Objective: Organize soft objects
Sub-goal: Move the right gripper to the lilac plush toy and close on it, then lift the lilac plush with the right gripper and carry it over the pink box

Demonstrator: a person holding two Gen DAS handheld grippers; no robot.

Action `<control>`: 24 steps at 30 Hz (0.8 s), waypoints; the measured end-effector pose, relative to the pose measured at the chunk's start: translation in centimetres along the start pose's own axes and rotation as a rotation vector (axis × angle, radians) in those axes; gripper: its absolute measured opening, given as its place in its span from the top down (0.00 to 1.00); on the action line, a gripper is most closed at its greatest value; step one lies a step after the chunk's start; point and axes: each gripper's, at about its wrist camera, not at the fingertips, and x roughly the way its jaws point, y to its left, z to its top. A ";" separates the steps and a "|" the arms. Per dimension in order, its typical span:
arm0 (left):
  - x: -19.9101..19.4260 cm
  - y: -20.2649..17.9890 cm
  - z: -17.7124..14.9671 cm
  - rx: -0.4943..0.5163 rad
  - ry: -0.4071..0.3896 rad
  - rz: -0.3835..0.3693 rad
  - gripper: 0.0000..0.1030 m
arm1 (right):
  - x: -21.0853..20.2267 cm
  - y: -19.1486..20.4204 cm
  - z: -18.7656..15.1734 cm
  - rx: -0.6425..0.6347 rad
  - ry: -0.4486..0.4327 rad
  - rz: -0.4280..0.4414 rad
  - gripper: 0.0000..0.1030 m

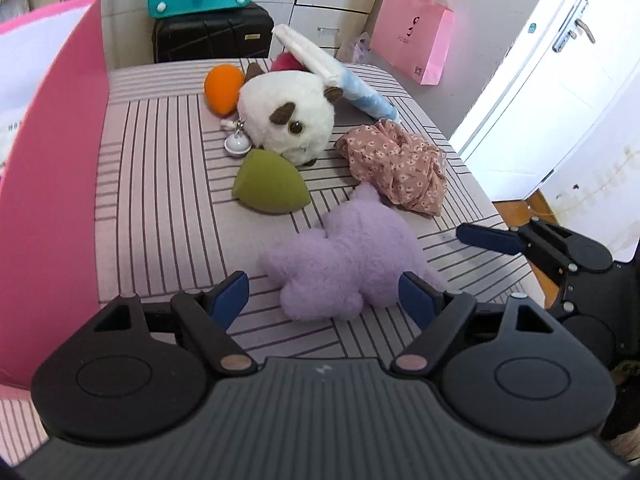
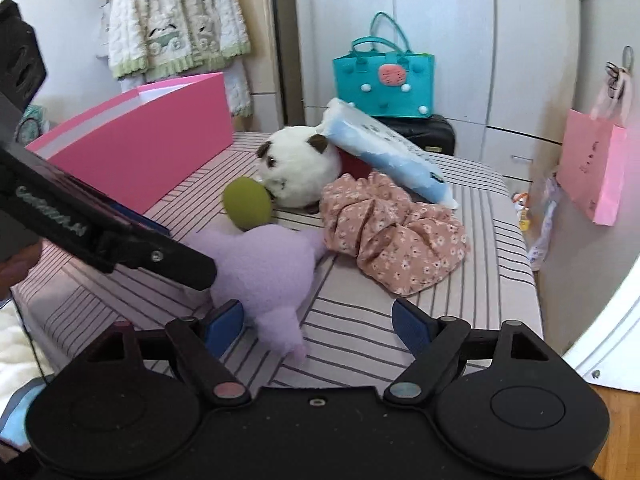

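A purple plush toy [image 1: 344, 264] lies on the striped surface [image 1: 160, 184], just ahead of my left gripper [image 1: 324, 298], which is open with the toy's near end between its blue pads. The toy also shows in the right wrist view [image 2: 268, 268]. My right gripper [image 2: 318, 320] is open and empty, its left pad close to the toy's lower tip. Behind lie a green sponge [image 1: 268, 184], an orange sponge [image 1: 223, 88], a white plush [image 1: 288, 120], a floral scrunchie [image 1: 396, 166] and a blue-white tissue pack [image 1: 340, 76].
A tall pink box [image 1: 52, 184] stands along the left side of the surface, also in the right wrist view [image 2: 144, 148]. A teal felt bag [image 2: 384, 80] sits on a black case behind. A pink paper bag [image 1: 412, 46] hangs at the right. The surface's right edge drops off.
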 end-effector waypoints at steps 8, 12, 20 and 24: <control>0.3 1.3 -0.7 -0.116 -0.009 -0.049 0.53 | 0.9 1.5 0.5 -0.106 0.004 0.088 0.25; 0.7 1.6 -1.1 -0.148 -0.022 -0.065 0.65 | 1.6 1.1 0.5 -0.086 0.010 0.115 0.44; 0.5 0.9 -2.0 -0.184 -0.064 -0.051 0.71 | 1.8 0.8 0.5 -0.018 0.023 0.141 0.52; -0.1 0.6 -2.0 -0.164 -0.041 -0.046 0.71 | 1.4 1.1 0.7 -0.017 0.044 0.144 0.52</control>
